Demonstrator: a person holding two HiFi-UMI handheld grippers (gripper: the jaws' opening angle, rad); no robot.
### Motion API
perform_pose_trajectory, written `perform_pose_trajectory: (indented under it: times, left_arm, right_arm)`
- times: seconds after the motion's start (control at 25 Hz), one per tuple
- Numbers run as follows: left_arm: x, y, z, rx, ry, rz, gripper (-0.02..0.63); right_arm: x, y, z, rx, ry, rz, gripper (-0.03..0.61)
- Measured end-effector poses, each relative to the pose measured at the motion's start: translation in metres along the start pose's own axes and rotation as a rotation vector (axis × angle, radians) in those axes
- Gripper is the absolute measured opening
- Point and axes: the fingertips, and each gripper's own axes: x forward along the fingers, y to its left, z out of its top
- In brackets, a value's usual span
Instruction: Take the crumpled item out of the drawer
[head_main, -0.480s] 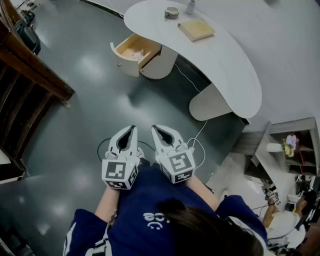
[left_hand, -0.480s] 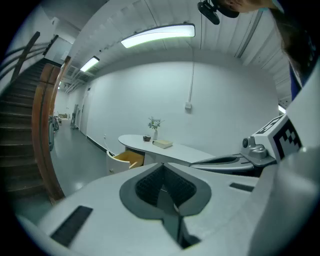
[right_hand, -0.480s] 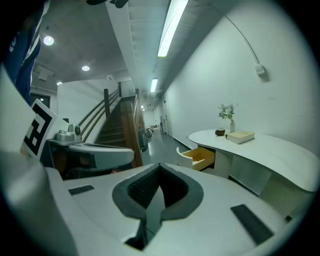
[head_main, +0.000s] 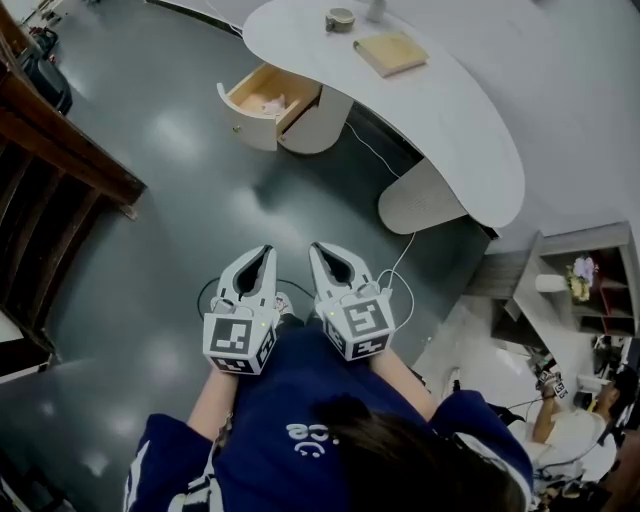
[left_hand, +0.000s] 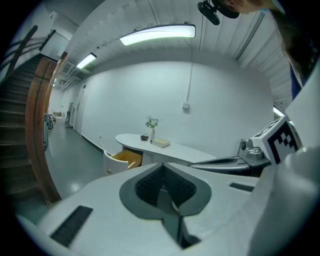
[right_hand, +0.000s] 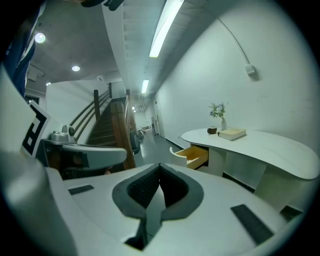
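Observation:
The wooden drawer (head_main: 268, 103) stands pulled open under the left end of the curved white desk (head_main: 440, 110). A pale pink crumpled item (head_main: 270, 101) lies inside it. Both grippers are held close to the person's body, far from the drawer, side by side. The left gripper (head_main: 266, 251) is shut with nothing in it, and so is the right gripper (head_main: 318, 248). The open drawer (left_hand: 122, 159) shows small and distant in the left gripper view. It appears as the same open drawer (right_hand: 192, 155) in the right gripper view. The crumpled item is not visible in either gripper view.
On the desk lie a book (head_main: 392, 52) and a small round bowl (head_main: 340, 19). A cable (head_main: 385, 165) runs over the grey floor from the desk. A wooden staircase (head_main: 50, 170) rises at the left. Shelving (head_main: 590, 285) and another person (head_main: 565, 425) are at the right.
The view has shifted slightly; the grippers sit a little higher in the picture and the desk a little nearer. The jaws stay shut.

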Motion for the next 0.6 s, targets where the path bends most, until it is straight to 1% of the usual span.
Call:
perform_pose_trajectory:
  times: [0.2, 0.32, 0.48, 0.6]
  left_arm:
    - [0.002, 0.012, -0.004, -0.002, 0.013, 0.0, 0.005]
    - [0.006, 0.017, -0.003, -0.014, 0.013, 0.012, 0.005]
    - [0.021, 0.025, 0.001, -0.025, 0.008, 0.018, 0.005]
    - [0.04, 0.034, 0.004, -0.011, 0.013, 0.028, 0.005]
  right_arm:
    - [0.008, -0.007, -0.005, 0.036, 0.006, -0.026, 0.008]
    - [0.012, -0.014, -0.008, 0.063, 0.018, -0.024, 0.007]
    - [0.027, -0.023, -0.006, 0.052, 0.023, -0.024, 0.008]
    - [0.048, -0.03, -0.002, 0.041, 0.031, 0.008, 0.006]
